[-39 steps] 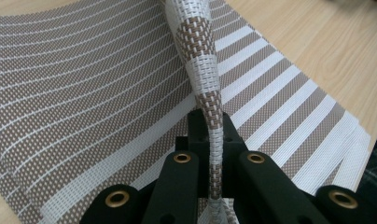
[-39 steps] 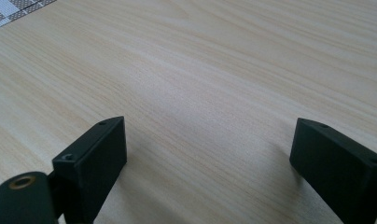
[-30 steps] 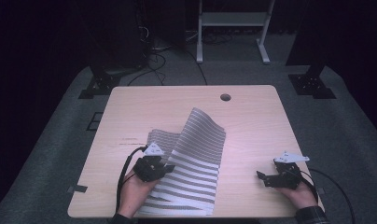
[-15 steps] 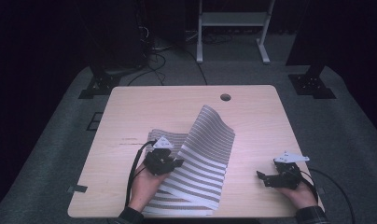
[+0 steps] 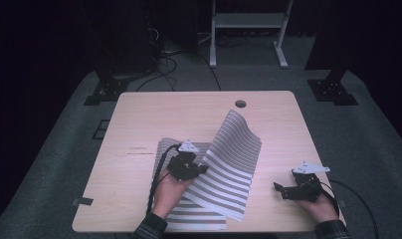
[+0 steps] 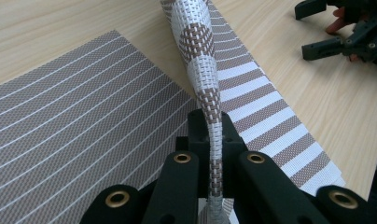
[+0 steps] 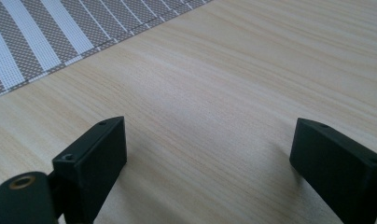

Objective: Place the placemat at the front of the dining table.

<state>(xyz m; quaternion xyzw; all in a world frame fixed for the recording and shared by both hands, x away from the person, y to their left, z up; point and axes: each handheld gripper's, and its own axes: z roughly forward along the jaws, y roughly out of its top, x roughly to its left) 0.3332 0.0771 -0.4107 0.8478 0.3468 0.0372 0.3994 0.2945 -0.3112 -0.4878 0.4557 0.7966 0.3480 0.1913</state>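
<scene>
A woven mat (image 5: 232, 152) with broad brown and white stripes lies mid-table, its left edge lifted so it curves upward. My left gripper (image 5: 201, 168) is shut on that raised edge. In the left gripper view the mat's edge (image 6: 210, 93) runs straight up between the closed jaws of that gripper (image 6: 214, 135). A flat sheet (image 6: 74, 121) with thin white lines lies underneath; I cannot tell whether it is the same mat. My right gripper (image 5: 281, 191) rests open at the table's right front, empty, and in its own view that gripper (image 7: 210, 149) spans bare wood.
The light wooden table (image 5: 189, 114) has a cable hole (image 5: 240, 104) near its far edge. Dark stands and cables sit on the grey floor beyond. The mat's near corner (image 7: 60, 32) lies left of the right gripper.
My left gripper has moved right and slightly away with the mat's edge, and the raised part stands higher and leans further right. The right gripper has stayed still.
</scene>
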